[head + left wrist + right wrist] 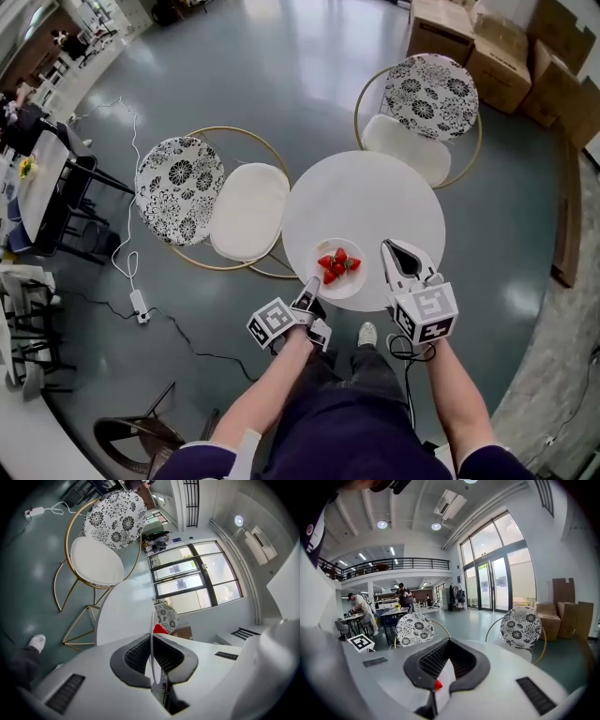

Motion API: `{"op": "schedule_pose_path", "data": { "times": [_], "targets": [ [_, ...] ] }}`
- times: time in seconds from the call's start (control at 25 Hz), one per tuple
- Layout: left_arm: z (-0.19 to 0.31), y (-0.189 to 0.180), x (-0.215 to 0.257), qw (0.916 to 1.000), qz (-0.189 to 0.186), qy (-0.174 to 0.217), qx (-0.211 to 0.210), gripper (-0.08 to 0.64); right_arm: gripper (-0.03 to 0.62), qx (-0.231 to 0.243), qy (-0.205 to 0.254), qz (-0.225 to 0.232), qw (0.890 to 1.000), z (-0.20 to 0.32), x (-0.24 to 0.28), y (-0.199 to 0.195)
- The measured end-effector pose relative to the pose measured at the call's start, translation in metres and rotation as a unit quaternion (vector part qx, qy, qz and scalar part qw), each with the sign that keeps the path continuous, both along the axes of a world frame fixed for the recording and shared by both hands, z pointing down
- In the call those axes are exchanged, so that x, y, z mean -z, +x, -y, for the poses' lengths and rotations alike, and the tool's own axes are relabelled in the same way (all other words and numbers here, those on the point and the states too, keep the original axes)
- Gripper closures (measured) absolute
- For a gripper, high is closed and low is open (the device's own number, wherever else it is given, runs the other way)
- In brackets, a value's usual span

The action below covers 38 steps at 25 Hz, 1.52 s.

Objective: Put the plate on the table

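Plate [352, 282] with strawberries [338, 262], rim in left gripper [151, 640]

We count one table [375, 192], one plate [357, 282], two chairs [248, 211], left gripper [310, 290] plus right gripper [401, 260], and perhaps four bunched strawberries [337, 264].

Looking along the hand-held gripper [446, 665], jaws spread, gripping nothing; glimpsing a red strawberry [438, 684] in the gap, two flowered chairs [415, 629] [520, 626] beyond, boxes [565, 599] far right.
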<state>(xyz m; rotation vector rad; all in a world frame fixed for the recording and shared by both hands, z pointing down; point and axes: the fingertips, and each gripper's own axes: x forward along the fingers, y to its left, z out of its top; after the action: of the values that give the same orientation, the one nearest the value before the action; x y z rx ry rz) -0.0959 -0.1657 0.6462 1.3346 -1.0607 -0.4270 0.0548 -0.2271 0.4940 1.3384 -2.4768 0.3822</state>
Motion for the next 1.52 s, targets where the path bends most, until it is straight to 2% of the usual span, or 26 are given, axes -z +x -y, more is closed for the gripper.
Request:
{"op": "schedule_pose_path", "data": {
  "times": [0.52,1.16,1.28,1.52],
  "targets": [
    [0.007,0.001,-0.048,0.9997,0.01,-0.024,0.005,0.545,0.588,0.02,-0.024,-0.004,0.999,0.01,-0.036,-0.008],
    [0.012,0.004,-0.06,0.9986,0.034,-0.039,0.006,0.543,0.589,0.023,-0.035,-0.002,0.999,0.004,-0.047,-0.008],
    [0.011,0.003,-0.061,0.9976,0.05,-0.048,-0.001,0.543,0.589,0.024,-0.033,-0.001,0.999,0.004,-0.044,-0.007],
    [0.011,0.002,-0.063,0.9907,0.119,-0.054,-0.038,0.541,0.589,0.024,-0.031,0.001,0.999,0.004,-0.041,-0.005]
  ]
}}
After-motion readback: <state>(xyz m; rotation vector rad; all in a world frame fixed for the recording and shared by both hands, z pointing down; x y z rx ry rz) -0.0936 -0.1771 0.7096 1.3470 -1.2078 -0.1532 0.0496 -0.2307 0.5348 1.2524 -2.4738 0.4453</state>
